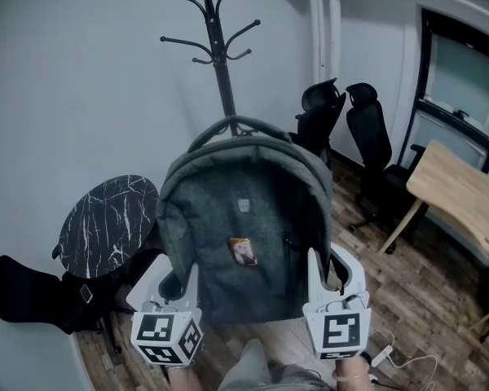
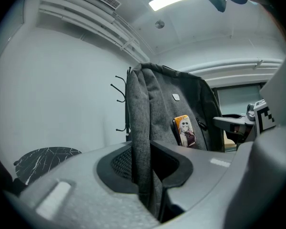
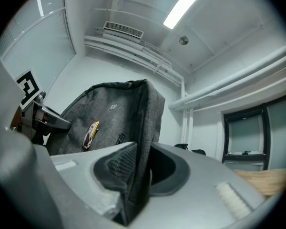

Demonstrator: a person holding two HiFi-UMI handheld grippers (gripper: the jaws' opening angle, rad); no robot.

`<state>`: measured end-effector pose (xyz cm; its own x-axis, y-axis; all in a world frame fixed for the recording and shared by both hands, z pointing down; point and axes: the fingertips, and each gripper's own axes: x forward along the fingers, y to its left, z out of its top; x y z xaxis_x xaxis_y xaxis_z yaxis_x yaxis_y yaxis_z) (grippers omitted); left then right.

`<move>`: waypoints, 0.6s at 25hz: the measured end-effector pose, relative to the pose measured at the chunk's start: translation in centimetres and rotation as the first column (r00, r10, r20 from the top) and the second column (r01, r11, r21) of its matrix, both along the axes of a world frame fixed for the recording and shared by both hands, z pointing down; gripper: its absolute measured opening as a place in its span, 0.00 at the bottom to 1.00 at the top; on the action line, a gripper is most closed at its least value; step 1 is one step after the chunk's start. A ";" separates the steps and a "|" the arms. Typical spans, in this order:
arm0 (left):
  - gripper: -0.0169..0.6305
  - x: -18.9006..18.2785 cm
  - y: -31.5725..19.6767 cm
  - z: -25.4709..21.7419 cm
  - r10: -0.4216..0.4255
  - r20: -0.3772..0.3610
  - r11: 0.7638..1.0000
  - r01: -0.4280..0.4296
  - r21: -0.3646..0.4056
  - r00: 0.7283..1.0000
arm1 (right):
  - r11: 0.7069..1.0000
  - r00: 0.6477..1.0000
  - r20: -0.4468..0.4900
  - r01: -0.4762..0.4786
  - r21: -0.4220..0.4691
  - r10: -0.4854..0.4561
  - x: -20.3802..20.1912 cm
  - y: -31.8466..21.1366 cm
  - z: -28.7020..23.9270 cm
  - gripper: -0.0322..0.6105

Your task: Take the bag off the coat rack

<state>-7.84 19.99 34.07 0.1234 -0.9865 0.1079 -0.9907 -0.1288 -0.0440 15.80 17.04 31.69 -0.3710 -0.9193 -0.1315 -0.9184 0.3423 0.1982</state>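
Note:
A grey fabric backpack (image 1: 244, 226) with a small orange picture badge (image 1: 243, 251) hangs upright in front of me, held between both grippers. My left gripper (image 1: 178, 287) is shut on the bag's left side edge (image 2: 140, 147); the fabric runs between its pads. Shut on the right side edge (image 3: 143, 142) is my right gripper (image 1: 324, 277), fabric pinched in the same way. The black coat rack (image 1: 220, 47) stands behind the bag against the wall. Its upper hooks are bare; its lower part is hidden by the bag, so I cannot tell whether the bag's top handle (image 1: 232, 125) touches it.
A round black marble side table (image 1: 106, 222) stands at the left, with dark cloth (image 1: 33, 296) on the floor beside it. Two black office chairs (image 1: 363, 141) and a wooden desk (image 1: 460, 194) are at the right. A white cable (image 1: 391, 357) lies on the wood floor.

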 end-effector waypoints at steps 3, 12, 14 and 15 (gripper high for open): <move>0.14 0.5 0.8 0.2 0.002 0.003 1.000 -0.002 -0.003 1.000 | 1.000 1.000 0.004 0.001 -0.002 -0.001 0.4 0.7 0.2 0.16; 0.14 0.9 1.4 0.9 0.005 0.006 1.000 -0.005 -0.026 1.000 | 1.000 1.000 0.010 -0.003 -0.027 0.003 0.9 1.3 1.0 0.16; 0.14 0.9 1.3 1.1 0.009 0.007 0.999 -0.009 -0.031 1.000 | 1.000 1.000 0.009 -0.007 -0.027 0.008 0.9 1.2 1.2 0.16; 0.14 1.0 1.4 1.3 0.012 0.007 0.999 -0.011 -0.033 1.000 | 1.000 1.000 0.008 -0.010 -0.026 0.010 0.9 1.3 1.4 0.16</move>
